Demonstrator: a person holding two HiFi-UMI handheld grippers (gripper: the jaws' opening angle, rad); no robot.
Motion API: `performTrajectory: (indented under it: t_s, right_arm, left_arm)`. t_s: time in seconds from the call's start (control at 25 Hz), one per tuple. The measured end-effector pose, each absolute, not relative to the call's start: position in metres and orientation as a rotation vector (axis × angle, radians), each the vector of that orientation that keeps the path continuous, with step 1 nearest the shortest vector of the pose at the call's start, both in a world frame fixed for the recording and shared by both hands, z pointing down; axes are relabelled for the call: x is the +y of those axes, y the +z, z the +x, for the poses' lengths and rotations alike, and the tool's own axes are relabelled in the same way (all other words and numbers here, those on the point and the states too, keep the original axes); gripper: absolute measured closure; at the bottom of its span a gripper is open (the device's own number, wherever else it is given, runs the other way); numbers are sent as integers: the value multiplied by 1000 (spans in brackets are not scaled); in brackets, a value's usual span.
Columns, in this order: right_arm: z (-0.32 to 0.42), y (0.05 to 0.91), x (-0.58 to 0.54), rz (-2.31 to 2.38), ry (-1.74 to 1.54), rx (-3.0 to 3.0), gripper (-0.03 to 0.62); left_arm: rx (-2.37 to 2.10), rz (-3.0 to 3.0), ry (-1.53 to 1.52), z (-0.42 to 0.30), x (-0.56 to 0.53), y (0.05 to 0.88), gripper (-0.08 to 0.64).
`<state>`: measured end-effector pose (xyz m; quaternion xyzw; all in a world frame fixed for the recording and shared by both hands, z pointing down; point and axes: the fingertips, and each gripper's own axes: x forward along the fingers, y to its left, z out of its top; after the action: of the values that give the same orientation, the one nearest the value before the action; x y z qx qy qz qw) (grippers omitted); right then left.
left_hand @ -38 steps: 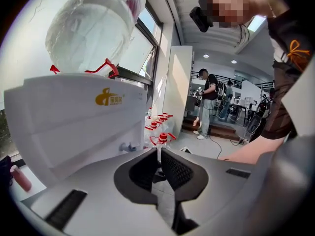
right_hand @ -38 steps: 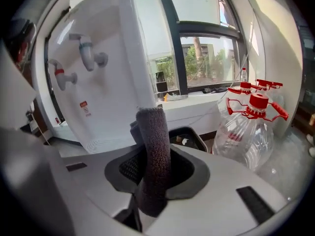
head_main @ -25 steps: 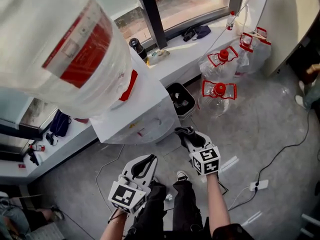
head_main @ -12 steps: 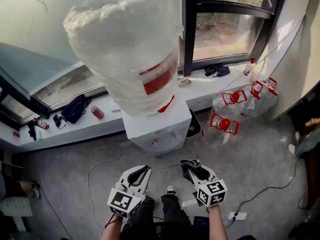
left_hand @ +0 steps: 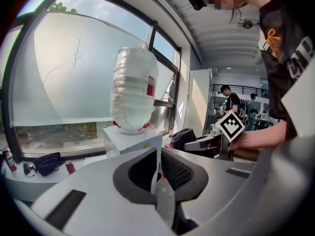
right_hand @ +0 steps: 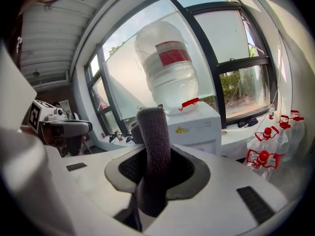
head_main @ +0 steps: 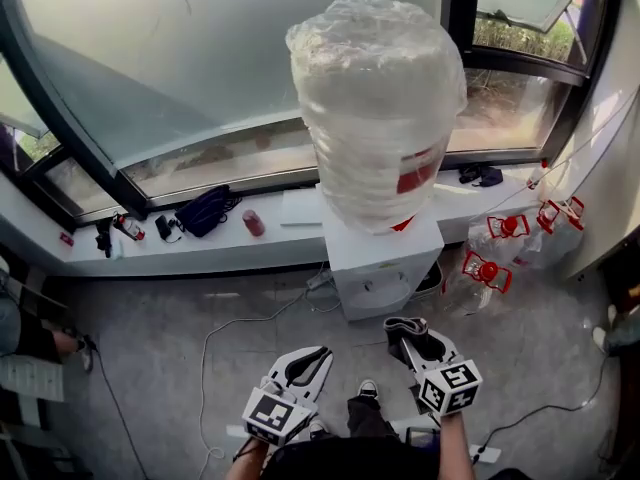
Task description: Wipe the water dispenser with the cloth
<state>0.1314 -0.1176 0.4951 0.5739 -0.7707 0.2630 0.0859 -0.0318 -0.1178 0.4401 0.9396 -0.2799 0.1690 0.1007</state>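
The white water dispenser (head_main: 383, 265) stands against the window sill, carrying a big upturned bottle (head_main: 375, 108) wrapped in clear plastic with a red label. My right gripper (head_main: 407, 335) is low in the head view, a short way in front of the dispenser, shut on a folded grey cloth (right_hand: 152, 127) that sticks up between its jaws. My left gripper (head_main: 306, 367) is level with it to the left, jaws together and holding nothing. The dispenser (right_hand: 199, 126) and the bottle (left_hand: 134, 95) lie ahead of both grippers, untouched.
Spare water jugs with red caps (head_main: 490, 266) stand on the floor right of the dispenser, with a dark bin (head_main: 432, 280) beside it. On the sill sit a black bag (head_main: 205, 211) and a red cup (head_main: 254, 223). Cables (head_main: 225, 333) run across the grey floor.
The view has drawn back and swung, so the dispenser and bottle now sit smaller and farther ahead. Both grippers stay low in front, the right one still shut on the cloth.
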Motion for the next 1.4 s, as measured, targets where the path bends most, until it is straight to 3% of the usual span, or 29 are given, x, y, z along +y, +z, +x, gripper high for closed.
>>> performTrajectory:
  t_s: [0.52,1.4]
  right_arm:
    - [4,424,-48,1779,752,-2397,479]
    - [-48,391,45,1787,620,-2402,480]
  left_arm:
    - [-870,2824,427,-157,-48,393,531]
    - [-626,2979,273,-151,46,354,530]
